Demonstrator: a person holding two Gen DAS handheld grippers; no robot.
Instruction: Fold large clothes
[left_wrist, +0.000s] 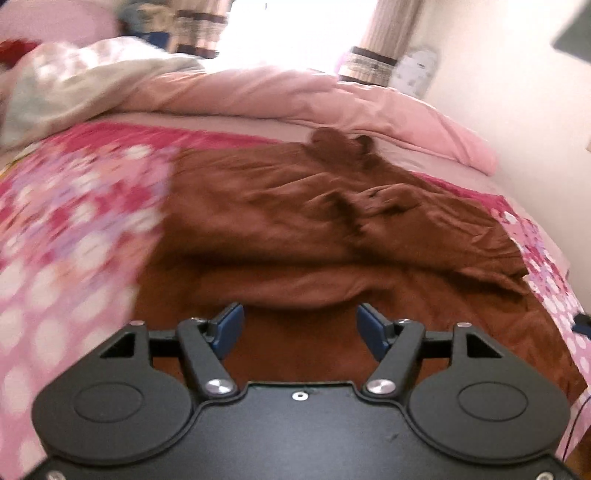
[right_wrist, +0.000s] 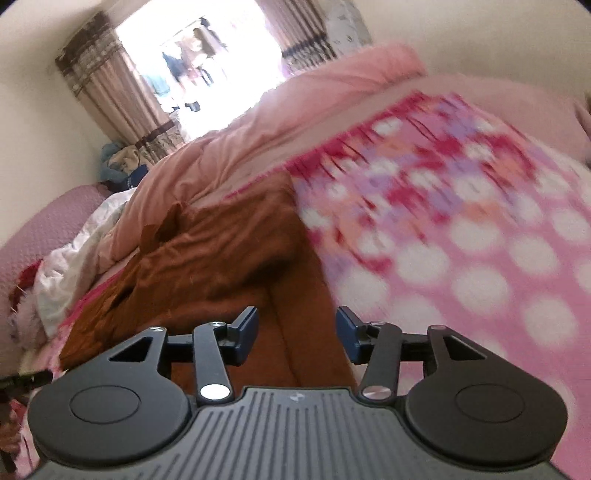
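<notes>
Hovering spread and empty over the brown garment (left_wrist: 295, 229), both claws differ: only the right claw (right_wrist: 297, 338) sees hanging laundry (right_wrist: 184, 70).

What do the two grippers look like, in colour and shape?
Both the left gripper and the right gripper have black linkage arms, round black side housings, silver pivot screws and blue pads on their fingers. The right one's base plate is grey and ribbed; the left one's is smooth black.

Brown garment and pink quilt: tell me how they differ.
The brown garment is dark rust brown; the pink quilt is pale pink. The garment lies spread low and creased on the floral sheet, close in front of the open left claw; the quilt is heaped in a puffy ridge farther back. Both are plain, unpatterned fabric on the bed.
</notes>
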